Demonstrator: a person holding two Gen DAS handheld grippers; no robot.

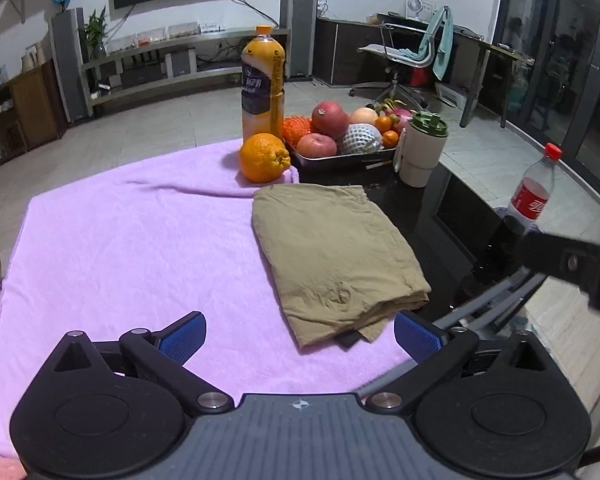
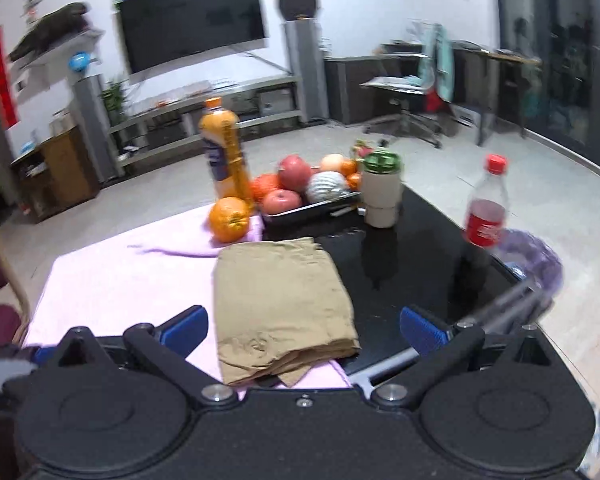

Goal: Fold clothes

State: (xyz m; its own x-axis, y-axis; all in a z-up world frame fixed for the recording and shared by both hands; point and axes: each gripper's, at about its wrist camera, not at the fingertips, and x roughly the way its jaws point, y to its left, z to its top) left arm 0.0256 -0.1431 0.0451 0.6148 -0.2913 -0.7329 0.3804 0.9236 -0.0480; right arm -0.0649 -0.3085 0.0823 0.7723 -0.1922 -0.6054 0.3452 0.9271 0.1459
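A khaki garment point(image 1: 332, 256) lies folded into a compact rectangle on a lilac towel point(image 1: 132, 248), its right side over the black table. My left gripper point(image 1: 300, 336) is open and empty, just short of the garment's near edge. My right gripper point(image 2: 304, 330) is open and empty too, its blue pads either side of the garment's near end point(image 2: 280, 304). Part of the right gripper's black body point(image 1: 572, 264) shows at the right of the left wrist view.
At the far side stand a juice bottle point(image 1: 263, 84), an orange point(image 1: 264, 158), a tray of fruit point(image 1: 340, 136) and a lidded cup point(image 1: 422, 152). A cola bottle point(image 1: 534, 188) stands at the right on the black table point(image 1: 452, 216). A chair frame point(image 2: 4, 264) is at the left.
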